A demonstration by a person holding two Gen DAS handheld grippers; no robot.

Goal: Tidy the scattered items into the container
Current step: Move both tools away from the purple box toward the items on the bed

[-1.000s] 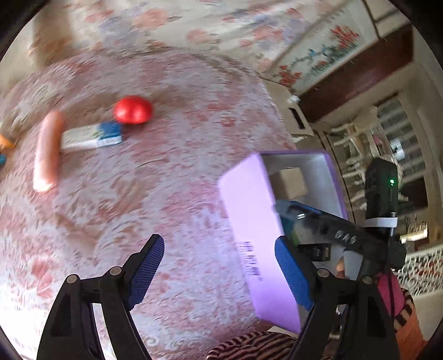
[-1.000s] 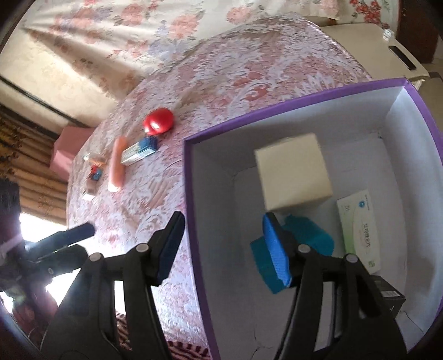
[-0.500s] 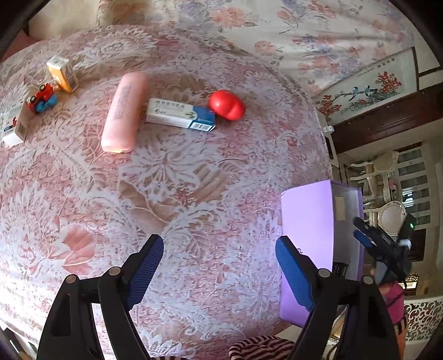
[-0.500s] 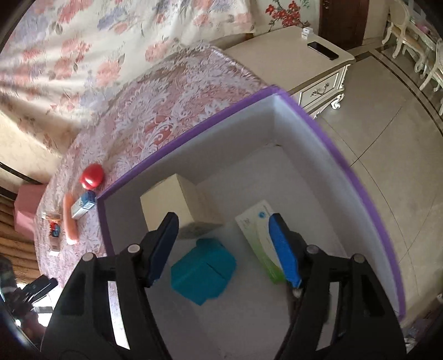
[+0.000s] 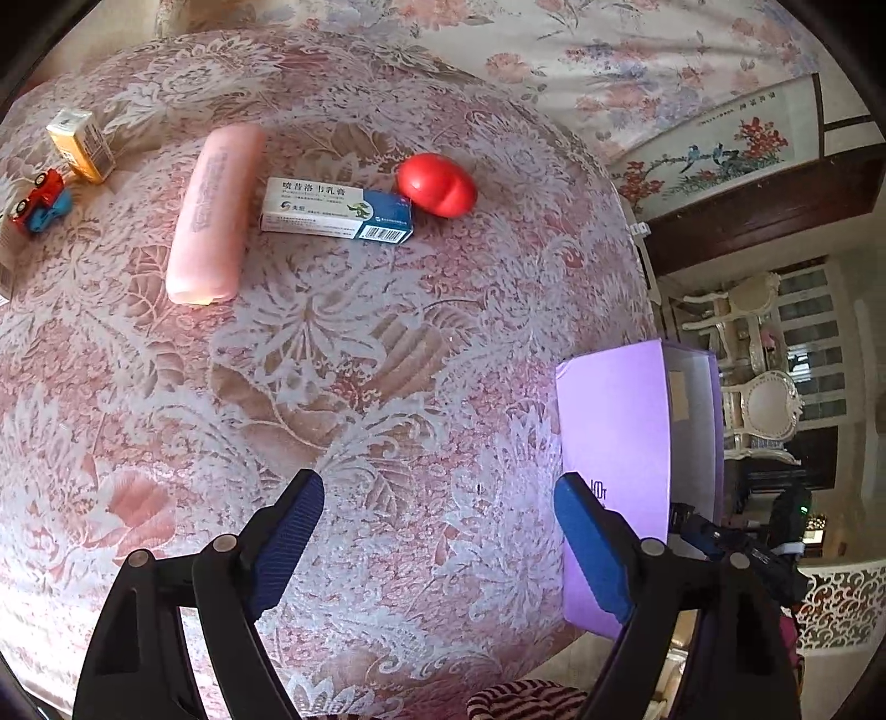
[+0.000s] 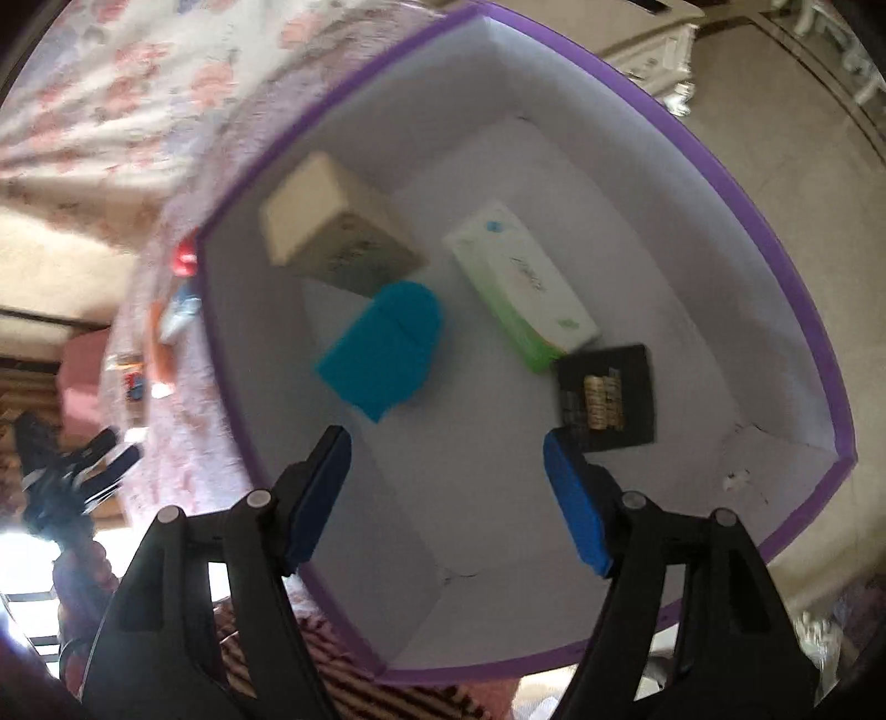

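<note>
On the round floral table (image 5: pixel 343 387) lie a red tomato-like toy (image 5: pixel 437 184), a white-and-blue medicine box (image 5: pixel 338 210), a long pink case (image 5: pixel 213 213), a yellow box (image 5: pixel 80 145) and a small red-and-blue toy car (image 5: pixel 40 200). My left gripper (image 5: pixel 437 545) hovers over bare cloth well short of them, its jaws opening, nothing between them. The purple container (image 6: pixel 786 260) stands at the table's right edge (image 5: pixel 614 459). My right gripper (image 6: pixel 447 498) hangs above its inside, jaws opening and empty. Inside lie a beige box (image 6: pixel 326 227), a teal box (image 6: pixel 387 349), a white-green box (image 6: pixel 523 288) and a black card (image 6: pixel 609 393).
A flowered sofa or wall cloth (image 5: pixel 554 50) stands behind the table. White chairs (image 5: pixel 769 410) and a cream cabinet (image 6: pixel 664 50) lie beyond the container on the right. A striped cushion (image 5: pixel 526 703) sits at the table's near edge.
The left gripper swung away from the purple container toward the scattered items, which now sit closer and sharper. The right gripper moved over the container's inside, rolled, and its jaws widened.
</note>
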